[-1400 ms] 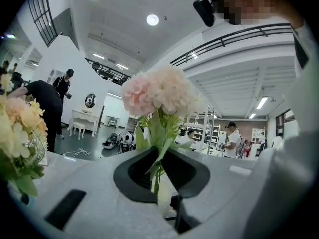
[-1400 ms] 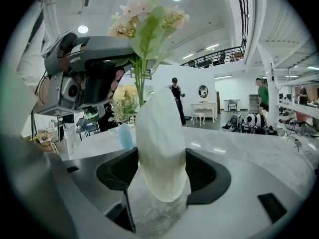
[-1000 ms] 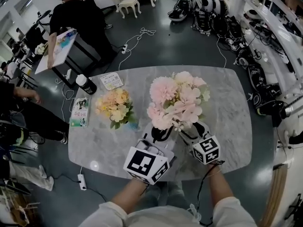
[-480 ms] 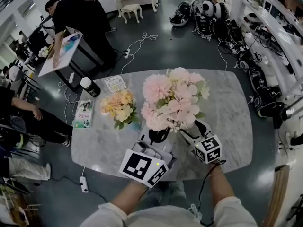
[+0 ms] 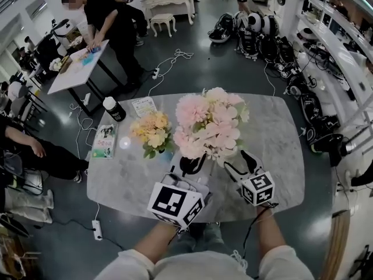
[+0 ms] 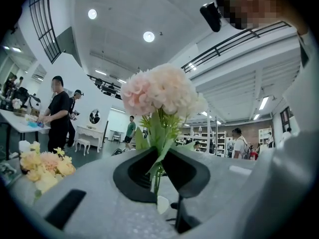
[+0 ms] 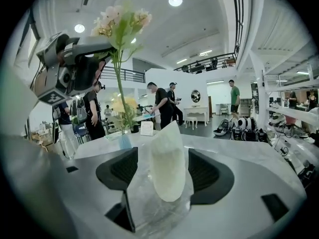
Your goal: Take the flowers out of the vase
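L gripper [image 5: 189, 165] pinches pale-pink flower bunch [image 5: 211, 124] stems; R gripper [image 5: 239, 160] clamps clear glass vase [image 7: 167, 169]. Stems at vase's 10 o'clock, clear of rim.

Can't see the vase [image 7: 167, 168] from the head view, buried under pink flowers [image 5: 211, 124]; can't read the card [image 5: 143, 105].

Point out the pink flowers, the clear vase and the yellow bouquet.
pink flowers [image 5: 210, 124], head view, on the central blooms.
clear vase [image 7: 167, 163], right gripper view, on its pale middle.
yellow bouquet [image 5: 152, 132], head view, on its blossoms.
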{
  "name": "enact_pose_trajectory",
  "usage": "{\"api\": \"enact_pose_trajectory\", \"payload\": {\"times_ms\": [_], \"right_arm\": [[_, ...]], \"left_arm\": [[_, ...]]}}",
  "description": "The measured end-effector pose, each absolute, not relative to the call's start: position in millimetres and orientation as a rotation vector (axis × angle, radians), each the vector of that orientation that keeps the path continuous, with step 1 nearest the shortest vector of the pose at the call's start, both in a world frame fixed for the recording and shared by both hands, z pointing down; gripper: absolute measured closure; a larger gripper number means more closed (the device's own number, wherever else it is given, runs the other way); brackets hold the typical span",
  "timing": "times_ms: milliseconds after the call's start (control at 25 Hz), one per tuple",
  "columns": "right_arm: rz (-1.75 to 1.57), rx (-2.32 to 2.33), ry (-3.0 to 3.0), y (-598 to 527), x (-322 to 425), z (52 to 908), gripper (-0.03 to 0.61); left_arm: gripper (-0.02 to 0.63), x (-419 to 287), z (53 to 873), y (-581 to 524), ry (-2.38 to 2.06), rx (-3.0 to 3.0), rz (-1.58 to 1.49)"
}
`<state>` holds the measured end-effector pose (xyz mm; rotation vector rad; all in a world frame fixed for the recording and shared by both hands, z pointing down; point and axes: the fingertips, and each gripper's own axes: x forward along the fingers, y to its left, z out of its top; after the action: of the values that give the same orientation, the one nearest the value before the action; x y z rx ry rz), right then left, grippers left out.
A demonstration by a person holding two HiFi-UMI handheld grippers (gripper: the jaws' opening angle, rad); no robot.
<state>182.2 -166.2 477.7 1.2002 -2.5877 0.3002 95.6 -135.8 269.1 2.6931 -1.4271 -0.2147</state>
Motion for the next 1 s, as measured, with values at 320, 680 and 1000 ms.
{"api": "enact_pose_trajectory", "payload": {"times_ms": [320,680,1000], "right_arm": [[0.302,1.334,-2.54,-133,195,461,0.305],[0.332,1.432,-2.516,-107,190,440,0.308],[0.335,1.582,-2.469,-96,192,425,0.455]], "left_arm": [[0.568,72,305,-111,-1.431,2.631,-0.129],[0.568,58,331,-91,-1.373,2.584,-0.049],[0.568,50,352,-84,-1.324,2.54,0.029]]}}
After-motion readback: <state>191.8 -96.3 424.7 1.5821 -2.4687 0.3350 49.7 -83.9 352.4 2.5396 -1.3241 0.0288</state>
